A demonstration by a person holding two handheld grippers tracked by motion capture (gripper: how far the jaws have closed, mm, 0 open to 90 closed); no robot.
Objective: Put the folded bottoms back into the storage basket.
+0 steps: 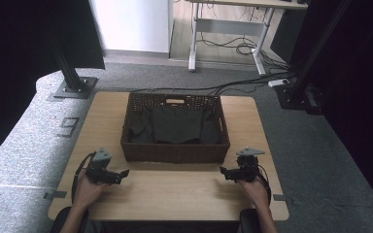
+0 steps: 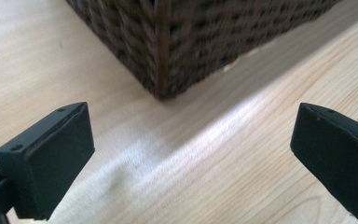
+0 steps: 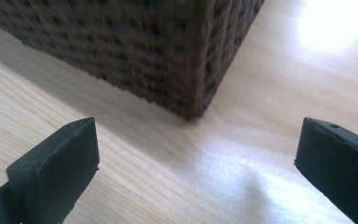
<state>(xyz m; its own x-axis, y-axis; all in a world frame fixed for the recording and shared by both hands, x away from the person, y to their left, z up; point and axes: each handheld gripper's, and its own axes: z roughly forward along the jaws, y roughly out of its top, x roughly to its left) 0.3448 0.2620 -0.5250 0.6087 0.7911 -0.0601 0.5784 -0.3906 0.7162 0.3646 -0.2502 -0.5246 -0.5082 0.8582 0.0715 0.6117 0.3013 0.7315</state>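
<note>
A dark brown wicker basket stands in the middle of the wooden table, with dark cloth lying inside it. My left gripper rests near the basket's front left corner, open, nothing between its jaws. My right gripper rests near the front right corner, also open and empty. In each gripper view the two black jaws stand wide apart over bare wood, with the basket corner just ahead. A hand holds each gripper from below.
Bare tabletop runs along the front between the two grippers. Black frame posts stand beyond the table's back left and back right. Cables trail on the grey floor behind the table.
</note>
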